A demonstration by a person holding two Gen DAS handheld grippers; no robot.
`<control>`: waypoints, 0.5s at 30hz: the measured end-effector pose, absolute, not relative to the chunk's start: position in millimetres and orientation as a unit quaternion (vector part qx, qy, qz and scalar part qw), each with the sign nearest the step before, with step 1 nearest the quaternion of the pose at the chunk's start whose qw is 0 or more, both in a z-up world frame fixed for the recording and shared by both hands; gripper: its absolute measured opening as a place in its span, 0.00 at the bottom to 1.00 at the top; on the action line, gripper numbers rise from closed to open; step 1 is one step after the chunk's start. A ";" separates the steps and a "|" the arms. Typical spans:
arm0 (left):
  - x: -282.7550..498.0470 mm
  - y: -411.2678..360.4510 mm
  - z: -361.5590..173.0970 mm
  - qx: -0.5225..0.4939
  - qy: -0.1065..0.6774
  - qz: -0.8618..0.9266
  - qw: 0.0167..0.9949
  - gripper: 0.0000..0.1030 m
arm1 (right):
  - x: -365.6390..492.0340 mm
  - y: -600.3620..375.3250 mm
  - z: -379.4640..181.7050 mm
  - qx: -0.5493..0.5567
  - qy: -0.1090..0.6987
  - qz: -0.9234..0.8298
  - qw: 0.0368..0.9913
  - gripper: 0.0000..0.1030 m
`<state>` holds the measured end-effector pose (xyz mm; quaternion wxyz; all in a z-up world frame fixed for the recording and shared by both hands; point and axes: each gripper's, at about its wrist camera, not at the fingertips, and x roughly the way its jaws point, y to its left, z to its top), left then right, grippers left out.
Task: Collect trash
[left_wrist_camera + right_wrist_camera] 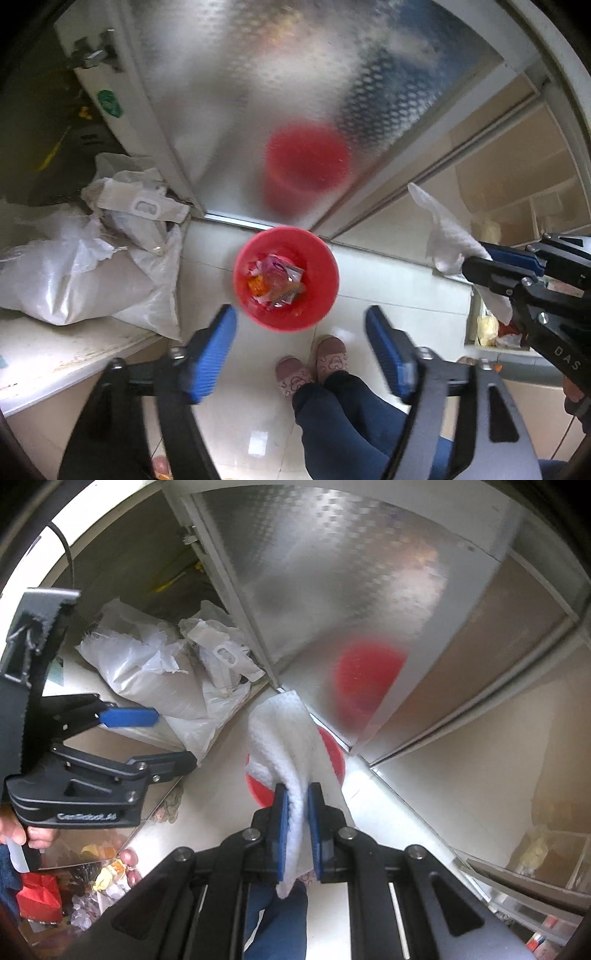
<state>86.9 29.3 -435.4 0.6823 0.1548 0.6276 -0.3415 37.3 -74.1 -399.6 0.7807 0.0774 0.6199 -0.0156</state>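
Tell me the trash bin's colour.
Red; the trash bin shows best in the left wrist view.

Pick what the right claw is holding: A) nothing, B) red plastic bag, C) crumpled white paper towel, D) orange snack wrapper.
C: the right claw is shut on a crumpled white paper towel, which hangs over the round red plastic bin of wrappers on the floor.

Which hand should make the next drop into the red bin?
Right. The right hand-held gripper is shut on a white paper towel above the red bin; the left hand-held gripper is open and empty.
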 end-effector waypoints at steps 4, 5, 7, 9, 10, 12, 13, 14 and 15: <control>89.5 41.2 -437.3 0.158 0.624 -0.336 0.687 0.92 | 40.9 -68.9 -404.8 0.071 0.625 -0.005 0.778 0.10; 88.3 43.7 -437.5 0.159 0.622 -0.337 0.688 0.95 | 43.3 -66.2 -407.6 0.070 0.626 -0.003 0.777 0.10; 88.1 47.3 -439.5 0.160 0.621 -0.336 0.690 1.00 | 46.1 -62.8 -412.0 0.067 0.629 0.002 0.774 0.10; 88.8 51.3 -444.2 0.155 0.629 -0.333 0.686 1.00 | 47.5 -61.5 -414.6 0.065 0.633 0.007 0.772 0.10; 90.2 53.4 -445.7 0.154 0.631 -0.332 0.684 1.00 | 47.8 -61.2 -415.2 0.065 0.634 0.009 0.770 0.10; 89.4 54.5 -447.8 0.154 0.632 -0.325 0.686 1.00 | 50.2 -59.2 -419.0 0.060 0.638 0.011 0.768 0.10; 89.4 55.2 -448.9 0.154 0.633 -0.324 0.686 1.00 | 52.8 -57.0 -421.7 0.058 0.640 0.013 0.766 0.10; 89.2 54.9 -449.7 0.152 0.633 -0.322 0.687 1.00 | 54.6 -56.2 -424.1 0.055 0.641 0.014 0.765 0.10; 89.2 55.7 -450.1 0.150 0.632 -0.319 0.690 1.00 | 56.1 -55.6 -426.2 0.053 0.643 0.017 0.764 0.10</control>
